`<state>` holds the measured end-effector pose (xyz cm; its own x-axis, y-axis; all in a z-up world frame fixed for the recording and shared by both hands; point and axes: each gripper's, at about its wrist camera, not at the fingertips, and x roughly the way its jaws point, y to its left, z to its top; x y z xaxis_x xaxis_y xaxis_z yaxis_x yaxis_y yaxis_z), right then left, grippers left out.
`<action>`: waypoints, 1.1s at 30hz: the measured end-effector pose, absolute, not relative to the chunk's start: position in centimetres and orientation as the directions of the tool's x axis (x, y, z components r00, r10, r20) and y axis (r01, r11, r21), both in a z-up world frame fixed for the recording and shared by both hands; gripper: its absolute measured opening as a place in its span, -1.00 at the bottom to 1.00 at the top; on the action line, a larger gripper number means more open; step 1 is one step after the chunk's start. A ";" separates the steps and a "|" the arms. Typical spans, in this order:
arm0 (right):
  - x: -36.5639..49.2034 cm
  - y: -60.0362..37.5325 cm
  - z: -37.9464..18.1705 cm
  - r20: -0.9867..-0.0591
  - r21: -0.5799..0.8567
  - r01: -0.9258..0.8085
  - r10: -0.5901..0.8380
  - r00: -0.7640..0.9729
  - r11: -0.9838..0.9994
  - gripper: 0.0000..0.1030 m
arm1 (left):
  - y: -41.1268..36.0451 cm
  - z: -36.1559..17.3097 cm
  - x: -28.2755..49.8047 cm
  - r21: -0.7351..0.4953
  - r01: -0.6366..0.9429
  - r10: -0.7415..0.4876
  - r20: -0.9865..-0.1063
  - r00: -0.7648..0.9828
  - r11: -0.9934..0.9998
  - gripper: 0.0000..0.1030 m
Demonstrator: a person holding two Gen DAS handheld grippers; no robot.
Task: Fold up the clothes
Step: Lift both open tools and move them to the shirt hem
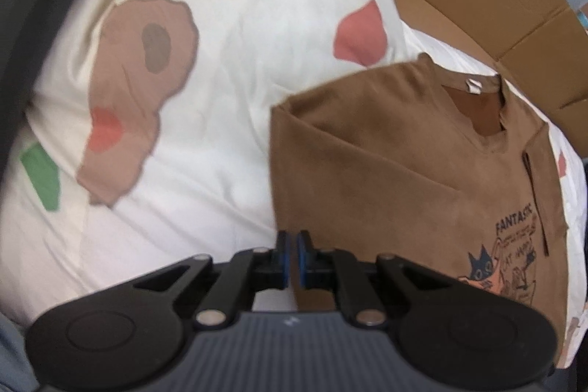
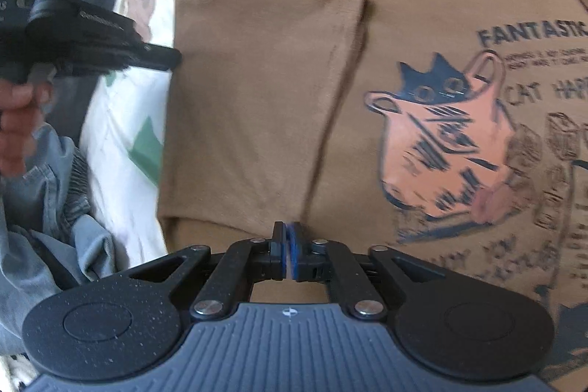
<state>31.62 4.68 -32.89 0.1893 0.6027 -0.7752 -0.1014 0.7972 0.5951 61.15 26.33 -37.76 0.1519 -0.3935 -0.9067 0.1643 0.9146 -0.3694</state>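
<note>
Ahead of the right gripper point(image 2: 289, 250) lies the brown T-shirt point(image 2: 294, 90), sleeve folded inward. Both grippers are closed, empty; the left gripper point(image 1: 293, 259) hangs at its edge.

brown cat-print T-shirt point(image 2: 294, 98) | flat, print up | left sleeve folded in

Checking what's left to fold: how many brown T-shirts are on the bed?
1. The brown T-shirt lies flat on the white patterned bedding, one sleeve folded in. Others may be hidden out of frame.
</note>
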 end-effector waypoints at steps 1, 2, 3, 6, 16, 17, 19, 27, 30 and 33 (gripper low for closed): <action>31.3 4.2 -32.8 -0.780 0.592 -0.098 0.599 0.183 0.800 -0.92 | 26.4 -37.4 61.3 -0.363 0.157 -0.386 -0.910 0.153 0.918 -0.87; 31.0 3.7 -32.6 -0.784 0.587 -0.096 0.594 0.177 0.804 -0.92 | 26.5 -37.1 61.2 -0.361 0.146 -0.382 -0.911 0.156 0.921 -0.87; 30.7 3.3 -32.5 -0.789 0.583 -0.094 0.590 0.171 0.807 -0.92 | 26.6 -36.7 61.2 -0.359 0.134 -0.378 -0.912 0.159 0.923 -0.86; 29.7 1.9 -32.0 -0.803 0.570 -0.088 0.577 0.151 0.817 -0.89 | 26.4 -35.5 60.5 -0.354 0.125 -0.370 -0.916 0.152 0.927 -0.65; 26.9 -3.0 -29.7 -0.831 0.541 -0.055 0.544 0.121 0.839 -0.23 | 24.9 -32.5 57.2 -0.345 0.136 -0.361 -0.926 0.116 0.929 -0.07; 26.8 -3.4 -29.4 -0.832 0.540 -0.049 0.541 0.121 0.840 -0.23 | 24.8 -32.2 56.9 -0.343 0.130 -0.357 -0.928 0.110 0.930 -0.03; 26.7 -4.3 -28.9 -0.838 0.532 -0.034 0.532 0.122 0.846 -0.18 | 24.5 -31.7 56.0 -0.338 0.116 -0.350 -0.932 0.098 0.934 0.04; 25.6 -7.3 -27.2 -0.863 0.503 0.102 0.493 0.108 0.858 0.08 | 22.1 -30.8 51.4 -0.316 0.128 -0.316 -0.949 -0.020 0.940 0.15; 24.7 -8.1 -26.8 -0.868 0.497 0.179 0.486 0.102 0.849 0.26 | 21.1 -30.2 48.9 -0.334 0.102 -0.331 -0.942 -0.045 0.937 0.21; 23.5 -8.6 -26.5 -0.875 0.482 0.227 0.475 0.091 0.846 0.34 | 20.4 -30.0 46.1 -0.348 0.071 -0.343 -0.936 -0.075 0.935 0.22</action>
